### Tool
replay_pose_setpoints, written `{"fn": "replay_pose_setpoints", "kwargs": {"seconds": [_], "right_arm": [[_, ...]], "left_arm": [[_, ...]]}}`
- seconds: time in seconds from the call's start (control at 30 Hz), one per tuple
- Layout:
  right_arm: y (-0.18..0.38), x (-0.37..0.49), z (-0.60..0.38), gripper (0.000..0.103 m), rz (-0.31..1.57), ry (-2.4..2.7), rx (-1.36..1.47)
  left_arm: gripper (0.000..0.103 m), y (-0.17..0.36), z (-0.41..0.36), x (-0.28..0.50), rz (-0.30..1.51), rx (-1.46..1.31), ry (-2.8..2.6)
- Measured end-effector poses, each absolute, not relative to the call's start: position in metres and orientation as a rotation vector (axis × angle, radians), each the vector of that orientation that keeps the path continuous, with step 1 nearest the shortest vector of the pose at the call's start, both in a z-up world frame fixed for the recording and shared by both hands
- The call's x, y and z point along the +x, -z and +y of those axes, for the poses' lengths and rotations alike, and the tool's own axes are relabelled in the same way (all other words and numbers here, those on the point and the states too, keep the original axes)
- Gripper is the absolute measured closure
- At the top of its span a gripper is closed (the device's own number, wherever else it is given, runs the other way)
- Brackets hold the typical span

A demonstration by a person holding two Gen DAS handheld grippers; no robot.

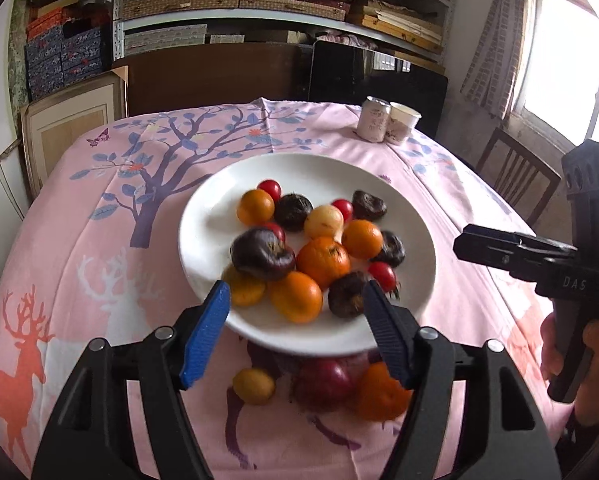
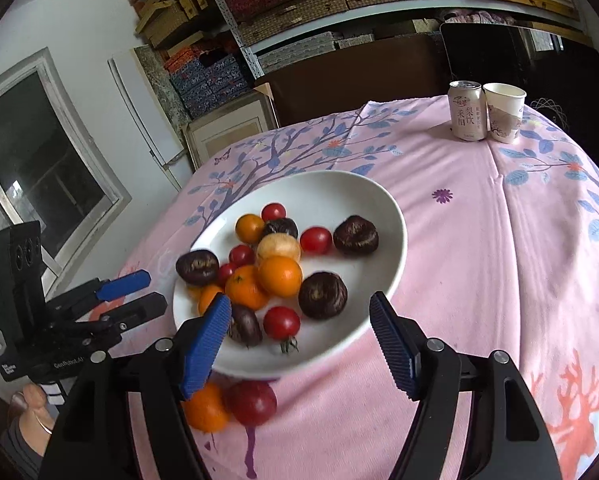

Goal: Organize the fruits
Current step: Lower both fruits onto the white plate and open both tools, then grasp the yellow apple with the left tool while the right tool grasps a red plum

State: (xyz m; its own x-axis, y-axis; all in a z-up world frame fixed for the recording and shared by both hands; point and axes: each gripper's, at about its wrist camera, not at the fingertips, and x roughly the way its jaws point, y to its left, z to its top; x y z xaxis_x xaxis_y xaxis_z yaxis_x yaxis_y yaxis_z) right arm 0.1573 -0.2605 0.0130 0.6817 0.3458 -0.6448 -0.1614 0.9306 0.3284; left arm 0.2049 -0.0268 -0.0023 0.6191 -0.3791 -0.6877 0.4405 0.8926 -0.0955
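Two grippers, both released and grasping nothing: left gripper (image 1: 297,312) with ribbed blue pads spread wide above the near rim of the plate; right gripper (image 2: 299,328) likewise spread, its left pad over the plate's near edge, its right pad over bare cloth. Nearest items, lying on the cloth just before the plate: one small yellow fruit (image 1: 254,386), one glossy dark-red round fruit (image 1: 323,380), one orange mandarin (image 1: 379,392), the last two touching and partly hidden behind the blue pads. Next, one white plate (image 1: 203,220), round, smooth, shallow-rimmed, holding the fruit pile: several mandarins (image 1: 323,260) with dimpled orange skin, several dark purple-brown fruits (image 1: 261,254) with rough flattened tops, small shiny red cherry tomatoes (image 1: 382,275), one pale yellow round fruit (image 1: 323,221); pieces crowd and touch toward the plate's near side. Counter (image 1: 79,240), round, draped in soft pink cloth printed with deer and a blue-leaved tree, creased down the middle. Far edge: one pale drink can (image 2: 465,110), cylindrical, touching one white paper cup (image 2: 503,112). Beyond: dark wooden chair (image 1: 515,176), shelves (image 1: 283,4) stacked with woven and patterned boxes.
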Motion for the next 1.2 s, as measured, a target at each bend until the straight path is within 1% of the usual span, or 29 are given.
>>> {"fn": "replay_pose_setpoints", "kwargs": {"seconds": [0.07,0.17,0.27,0.3,0.37,0.43,0.5,0.57,0.67,0.7,0.9,0.97,1.2], "right_arm": [[-0.007,0.134,-0.261,0.030,0.753,-0.282,0.223],[0.011,0.106,-0.267,0.026,0.752,-0.281,0.239],[0.025,0.099,-0.274,0.025,0.789,-0.281,0.286],[0.025,0.097,-0.280,0.024,0.773,-0.276,0.313],[0.028,0.097,-0.287,0.023,0.770,-0.270,0.353],[0.034,0.100,-0.292,0.023,0.792,-0.275,0.390],[0.038,0.101,-0.296,0.023,0.800,-0.273,0.418],[0.038,0.101,-0.297,0.023,0.796,-0.278,0.425],[0.038,0.101,-0.295,0.023,0.791,-0.288,0.419],[0.038,0.101,-0.296,0.023,0.792,-0.289,0.423],[0.041,0.104,-0.296,0.023,0.807,-0.292,0.435],[0.040,0.104,-0.292,0.023,0.807,-0.296,0.415],[0.026,0.096,-0.262,0.024,0.781,-0.368,0.272]], "left_arm": [[0.036,0.011,-0.022,0.183,0.771,0.140,0.483],[0.035,0.029,-0.018,0.164,0.783,0.238,0.456],[0.035,0.047,-0.011,0.166,0.837,0.257,0.418],[0.035,0.050,-0.008,0.168,0.851,0.248,0.406],[0.044,0.053,-0.003,0.172,0.842,0.248,0.384],[0.059,0.059,-0.001,0.179,0.860,0.258,0.379],[0.062,0.067,-0.002,0.187,0.889,0.268,0.381],[0.064,0.065,-0.004,0.191,0.872,0.274,0.394],[0.065,0.063,-0.009,0.197,0.852,0.285,0.408],[0.067,0.063,-0.010,0.199,0.855,0.285,0.417],[0.067,0.066,-0.005,0.211,0.891,0.227,0.460],[0.075,0.066,-0.007,0.208,0.877,0.232,0.455],[0.075,0.049,-0.003,0.186,0.810,0.170,0.491]]}}
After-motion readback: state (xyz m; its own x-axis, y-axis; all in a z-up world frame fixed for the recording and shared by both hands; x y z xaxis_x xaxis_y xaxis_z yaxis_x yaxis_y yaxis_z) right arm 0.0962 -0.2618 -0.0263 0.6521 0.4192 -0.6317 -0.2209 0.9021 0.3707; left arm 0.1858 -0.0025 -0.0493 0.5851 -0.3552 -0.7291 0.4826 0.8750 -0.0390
